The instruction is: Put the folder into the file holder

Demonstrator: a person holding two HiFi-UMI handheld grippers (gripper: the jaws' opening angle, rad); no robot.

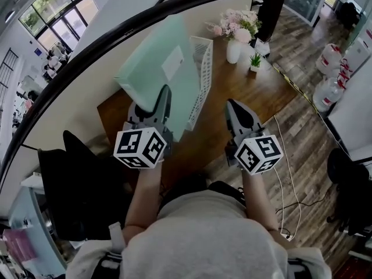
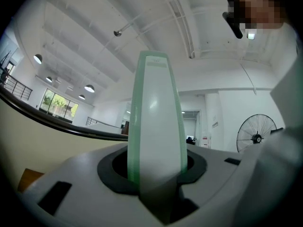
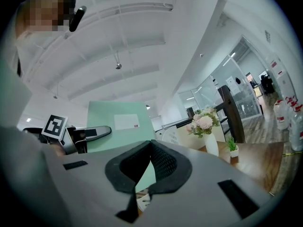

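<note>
- The left gripper (image 1: 158, 102) was clamped on the lower edge of the pale green plastic folder with a white label (image 1: 157, 68). In the left gripper view, the folder's thin edge stood straight up between the two jaws. This grip probably kept the sheet stiff and upright so it could be slid in edge first.
- The folder rose ahead of the left gripper, above the brown wooden desk (image 1: 244, 92). It was not yet inside anything.
- The white mesh file holder (image 1: 201, 80) stood ahead of the left gripper and to its right. It sat just beside the folder's right edge, with its open top facing up to receive it.
- The right gripper (image 1: 233, 106) had its jaws drawn together on nothing. It hovered to the right of the file holder, likely kept clear, or ready to steady the holder.
- Beyond the right gripper, a white vase of pink flowers (image 1: 234, 50) stood well apart from the work.
</note>
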